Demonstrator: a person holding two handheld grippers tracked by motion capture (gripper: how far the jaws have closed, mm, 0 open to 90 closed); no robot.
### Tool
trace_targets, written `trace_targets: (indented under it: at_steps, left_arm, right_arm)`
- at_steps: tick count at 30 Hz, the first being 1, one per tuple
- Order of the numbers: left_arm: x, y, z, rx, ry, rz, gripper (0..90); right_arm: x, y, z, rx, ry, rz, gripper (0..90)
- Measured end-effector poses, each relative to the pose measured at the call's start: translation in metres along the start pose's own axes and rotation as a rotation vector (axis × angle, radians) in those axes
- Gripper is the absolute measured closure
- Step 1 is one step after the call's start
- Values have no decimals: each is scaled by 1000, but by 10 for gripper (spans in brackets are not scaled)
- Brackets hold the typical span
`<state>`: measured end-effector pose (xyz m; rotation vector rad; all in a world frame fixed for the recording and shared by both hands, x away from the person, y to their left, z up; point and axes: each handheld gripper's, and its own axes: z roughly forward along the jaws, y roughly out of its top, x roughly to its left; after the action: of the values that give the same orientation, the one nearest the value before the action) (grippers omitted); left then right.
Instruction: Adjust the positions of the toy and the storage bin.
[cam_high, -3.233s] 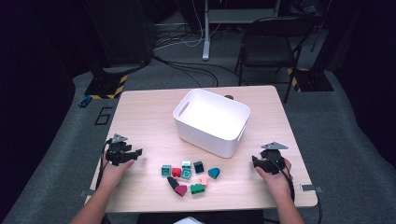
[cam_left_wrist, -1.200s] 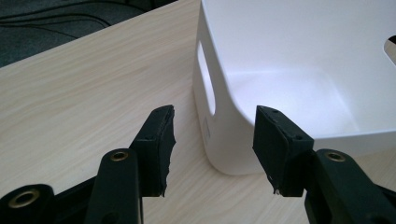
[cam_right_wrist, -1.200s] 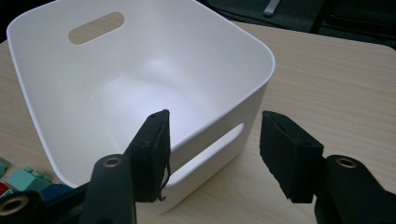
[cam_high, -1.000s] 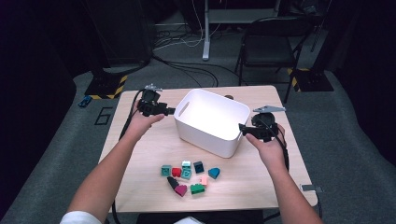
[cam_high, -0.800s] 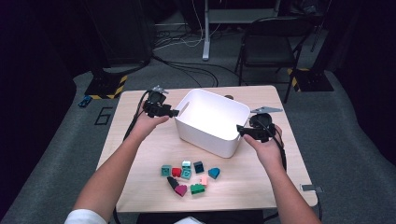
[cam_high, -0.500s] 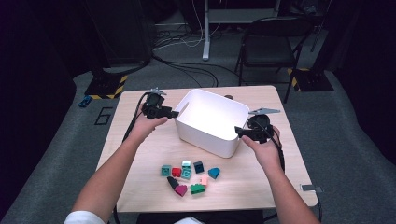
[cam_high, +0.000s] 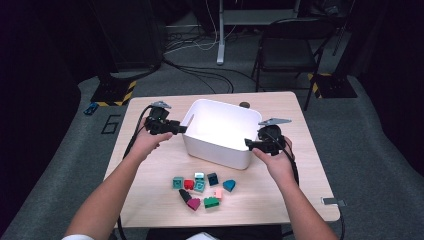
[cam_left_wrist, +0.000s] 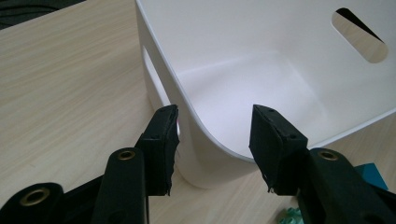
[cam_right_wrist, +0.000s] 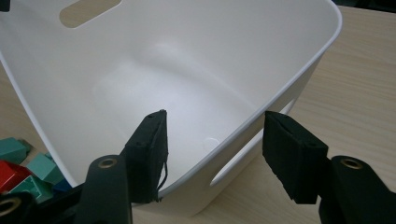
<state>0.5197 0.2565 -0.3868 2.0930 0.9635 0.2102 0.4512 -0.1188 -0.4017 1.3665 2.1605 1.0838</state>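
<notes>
Since a second earlier my left gripper (cam_high: 181, 129) had slid nearer the white bin (cam_high: 220, 132) mid-desk (cam_high: 150, 200), its fingers just closing some. Both grippers' fingers straddled the rim, unclamped; the right gripper (cam_right_wrist: 212, 154) view showed its handle slot.

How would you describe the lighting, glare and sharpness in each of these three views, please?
High view: the pale wooden table is lit while the surrounding floor falls into darkness; the image is soft, so the small coloured plastic blocks lack detail. Left gripper view: the white plastic bin is evenly bright, with a soft sheen on its floor. Right gripper view: the bin's inside shows a mild glare patch, and the near edges stay sharp.
</notes>
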Motion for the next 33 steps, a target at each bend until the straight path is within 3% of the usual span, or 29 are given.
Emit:
trace_targets:
  at_steps: [3,5,17,25,33]
  left_arm:
    - [0,-9,-6,-17,-15,-8,527]
    - [-1,-14,-12,-24,-3,7,522]
    - [-18,-46,-39,-74,25,3,502]
    - [-30,-60,-51,-92,32,-27,498]
    - [-33,-65,-53,-104,39,-35,495]
  right_arm:
    - [4,1,2,3,19,-6,406]
    - [9,4,6,7,38,-11,401]
    - [24,11,16,4,45,-51,399]
    - [27,11,17,11,63,-59,399]
    - [30,7,18,21,66,-78,406]
